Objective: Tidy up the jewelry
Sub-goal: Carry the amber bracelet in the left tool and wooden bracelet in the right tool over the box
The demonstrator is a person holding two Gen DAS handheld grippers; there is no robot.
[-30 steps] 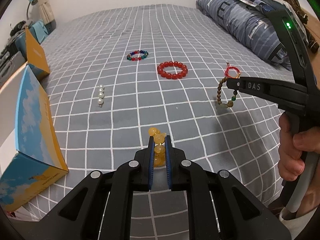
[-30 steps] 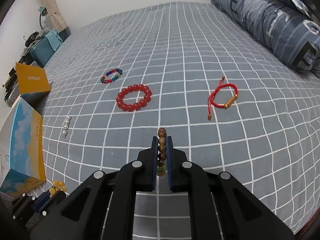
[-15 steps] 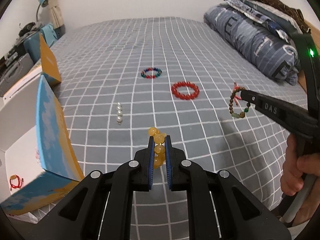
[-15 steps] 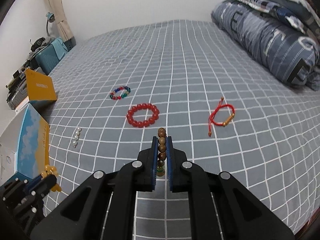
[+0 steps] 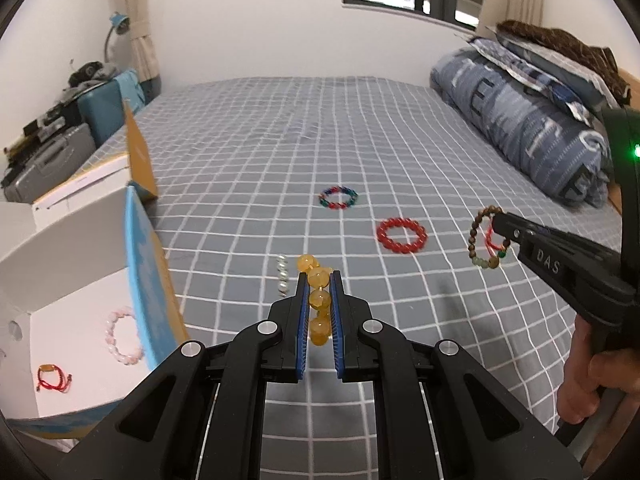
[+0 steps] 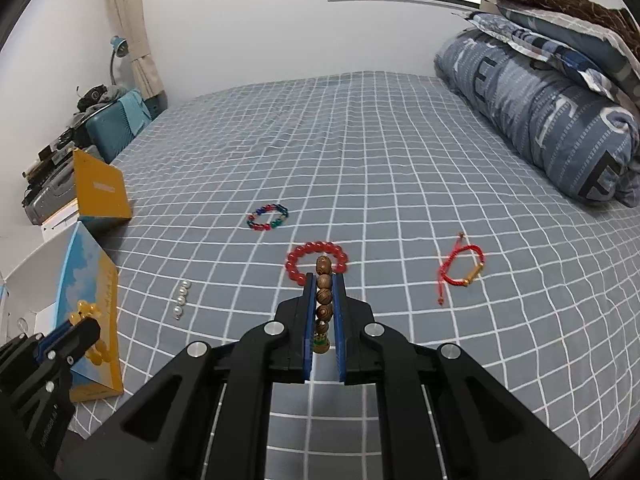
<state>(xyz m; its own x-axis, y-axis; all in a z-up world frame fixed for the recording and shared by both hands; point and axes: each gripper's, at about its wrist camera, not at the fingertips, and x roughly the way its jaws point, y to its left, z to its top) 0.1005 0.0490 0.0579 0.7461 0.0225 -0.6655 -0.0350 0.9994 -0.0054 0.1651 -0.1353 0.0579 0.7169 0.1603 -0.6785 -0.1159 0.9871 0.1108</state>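
My left gripper (image 5: 319, 280) is shut on a yellow bead bracelet (image 5: 316, 280), held above the bed beside the open box (image 5: 76, 292). My right gripper (image 6: 324, 280) is shut on a brown wooden bead bracelet (image 6: 323, 288); it also shows in the left wrist view (image 5: 482, 240). On the bed lie a red bead bracelet (image 6: 316, 252), a multicoloured bracelet (image 6: 267, 216), a pearl strand (image 6: 181, 300) and a red cord bracelet (image 6: 460, 270). Inside the box lie a pink bracelet (image 5: 120, 334) and a red cord bracelet (image 5: 52, 376).
The box has a blue and yellow flap (image 5: 148, 280) standing up along its right side. A folded blue quilt (image 6: 552, 120) lies at the right of the bed. Cases and clutter (image 6: 60, 164) stand left of the bed.
Both grippers have risen and tilted up, each still holding its bracelet. The left one moved nearer the box, whose inside with two bracelets has come into view.
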